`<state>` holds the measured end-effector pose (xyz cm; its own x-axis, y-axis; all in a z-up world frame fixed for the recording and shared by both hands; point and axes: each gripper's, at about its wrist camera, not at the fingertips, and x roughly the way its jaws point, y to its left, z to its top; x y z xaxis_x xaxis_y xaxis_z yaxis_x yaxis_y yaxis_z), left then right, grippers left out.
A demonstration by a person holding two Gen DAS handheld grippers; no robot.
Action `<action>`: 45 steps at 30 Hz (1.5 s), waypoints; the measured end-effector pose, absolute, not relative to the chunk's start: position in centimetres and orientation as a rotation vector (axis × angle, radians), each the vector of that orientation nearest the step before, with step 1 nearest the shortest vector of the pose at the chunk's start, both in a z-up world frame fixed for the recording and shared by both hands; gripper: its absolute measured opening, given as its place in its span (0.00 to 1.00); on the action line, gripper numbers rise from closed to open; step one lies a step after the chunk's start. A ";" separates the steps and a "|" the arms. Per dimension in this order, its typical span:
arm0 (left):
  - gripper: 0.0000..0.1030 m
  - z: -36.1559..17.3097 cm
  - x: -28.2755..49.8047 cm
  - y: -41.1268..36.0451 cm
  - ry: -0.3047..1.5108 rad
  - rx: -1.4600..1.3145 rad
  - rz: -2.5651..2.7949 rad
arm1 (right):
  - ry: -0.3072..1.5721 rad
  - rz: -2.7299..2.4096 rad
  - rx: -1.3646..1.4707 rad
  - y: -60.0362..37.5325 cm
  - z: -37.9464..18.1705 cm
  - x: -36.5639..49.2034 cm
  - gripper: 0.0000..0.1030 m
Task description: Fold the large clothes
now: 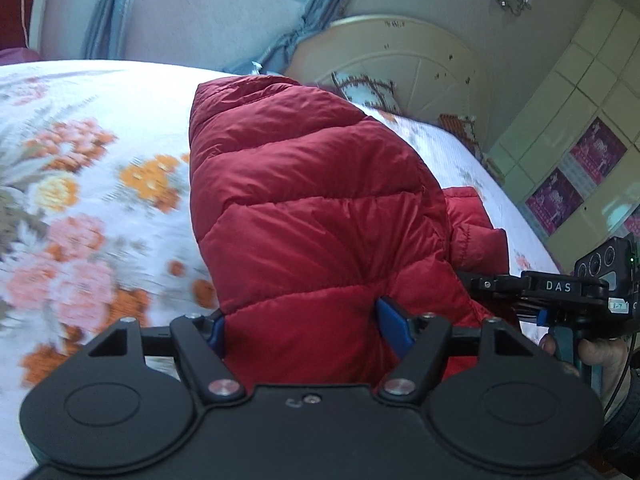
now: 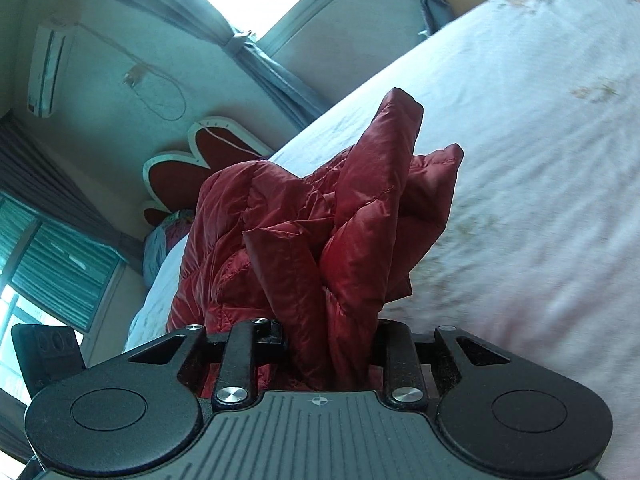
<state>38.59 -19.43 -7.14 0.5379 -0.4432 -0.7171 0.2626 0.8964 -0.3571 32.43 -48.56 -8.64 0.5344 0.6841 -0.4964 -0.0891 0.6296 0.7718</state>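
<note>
A red quilted down jacket (image 1: 312,200) rises in a puffed fold above the floral bedspread (image 1: 100,160). My left gripper (image 1: 306,328) has its blue pads (image 1: 394,328) pressed into a thick part of the jacket from both sides. The right gripper's body (image 1: 560,292) shows at the right edge of the left wrist view, holding the same garment's far side. In the right wrist view my right gripper (image 2: 332,336) is shut on a bunched handful of the jacket (image 2: 360,220), whose folds stand up in front of the camera over the bed (image 2: 520,160).
A cream headboard (image 1: 400,56) and a patterned pillow (image 1: 368,92) stand at the bed's far end. A pale wardrobe (image 1: 580,120) lines the right wall. A hand (image 1: 600,352) grips the right tool. A red chair back (image 2: 192,168) stands beyond the bed.
</note>
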 end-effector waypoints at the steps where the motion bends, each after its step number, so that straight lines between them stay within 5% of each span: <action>1: 0.68 -6.9 38.6 -18.3 0.903 -0.220 -0.422 | 0.893 0.524 0.754 -47.5 -8.3 32.6 0.25; 24: 0.67 -5.6 41.0 15.0 0.908 -0.321 -0.347 | 0.948 0.581 0.632 -12.6 -6.7 40.4 0.25; 39: 0.75 -9.1 45.5 17.5 0.993 -0.329 -0.275 | 1.109 0.534 0.721 -9.2 -13.0 46.6 0.25; 45: 0.71 -7.6 44.4 19.1 0.956 -0.328 -0.266 | 1.049 0.459 0.640 -11.9 -10.3 45.1 0.40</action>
<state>44.44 19.13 -7.57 0.5509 -0.3630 -0.7515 0.0768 0.9187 -0.3874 45.11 -11.86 -10.25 0.4336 0.6283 -0.6459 -0.0482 0.7319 0.6797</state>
